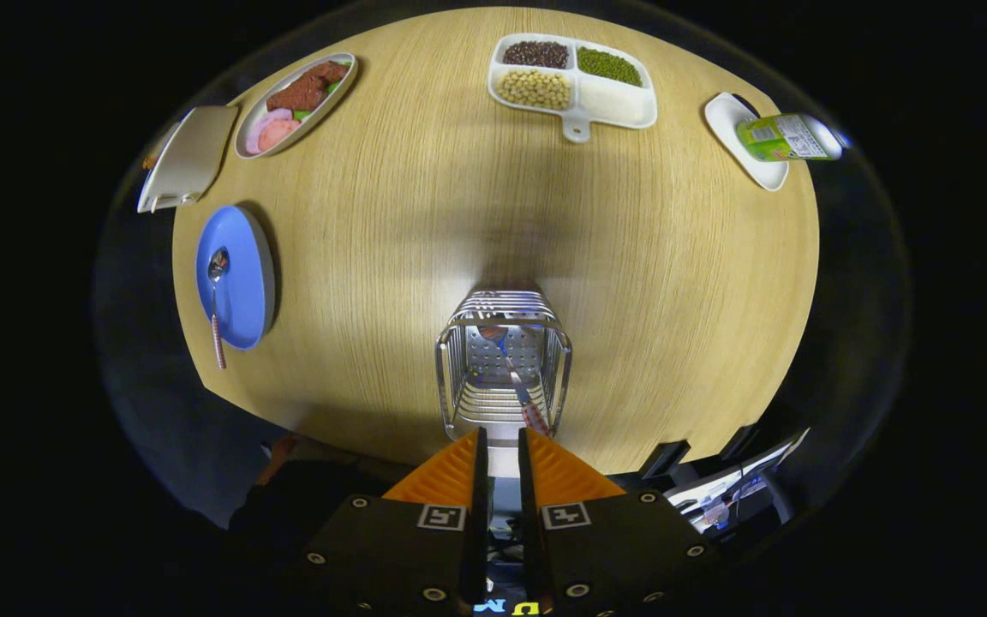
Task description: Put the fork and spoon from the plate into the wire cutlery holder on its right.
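I look down on a round wooden table [425, 223]. The wire cutlery holder [504, 368] stands just ahead of my fingertips. A fork [517, 387] with a checked handle leans inside it, head down at the far end. Away to the left, near the table's edge, lies a blue plate [243, 283]. The spoon [216, 296] rests on it, its checked handle sticking out past the near rim. My gripper [502, 437] hovers above the holder's near edge. Its fingers stand a narrow gap apart with nothing between them.
At the far side sits a white divided tray of beans [575, 81]. A green bottle [789, 137] lies on a white dish at the far right. At the far left are an oval dish of food [295, 103] and a beige lid [189, 158].
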{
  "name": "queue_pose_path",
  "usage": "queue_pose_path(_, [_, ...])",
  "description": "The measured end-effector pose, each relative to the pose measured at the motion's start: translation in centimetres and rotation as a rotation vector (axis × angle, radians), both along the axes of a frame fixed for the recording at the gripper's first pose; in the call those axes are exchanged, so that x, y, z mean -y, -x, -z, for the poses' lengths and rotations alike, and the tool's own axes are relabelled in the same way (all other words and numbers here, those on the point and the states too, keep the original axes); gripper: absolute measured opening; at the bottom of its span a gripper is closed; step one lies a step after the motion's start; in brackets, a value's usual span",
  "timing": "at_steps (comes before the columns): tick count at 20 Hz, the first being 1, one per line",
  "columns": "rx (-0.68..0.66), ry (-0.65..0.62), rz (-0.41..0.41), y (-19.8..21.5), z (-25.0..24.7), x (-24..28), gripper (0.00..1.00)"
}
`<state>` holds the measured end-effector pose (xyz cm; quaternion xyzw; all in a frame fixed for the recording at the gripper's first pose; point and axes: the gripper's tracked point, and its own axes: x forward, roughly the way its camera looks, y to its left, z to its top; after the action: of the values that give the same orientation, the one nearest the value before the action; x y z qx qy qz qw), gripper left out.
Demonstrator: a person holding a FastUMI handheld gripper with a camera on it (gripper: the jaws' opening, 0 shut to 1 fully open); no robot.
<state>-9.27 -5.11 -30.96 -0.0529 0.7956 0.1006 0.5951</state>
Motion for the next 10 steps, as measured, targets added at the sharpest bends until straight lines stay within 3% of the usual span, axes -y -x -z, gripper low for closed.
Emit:
queue_pose_path(2, [0.082, -0.033, 0.013, -1.3, -0.8, -0.9, 0.23])
queue_pose_path(6, [0.193, -0.119, 0.043, -2.1, -3.3, -4.0, 0.58])
queue_pose_path(10, [0.272, -0.154, -0.018, -2.0, -4.9, -6.9, 0.82])
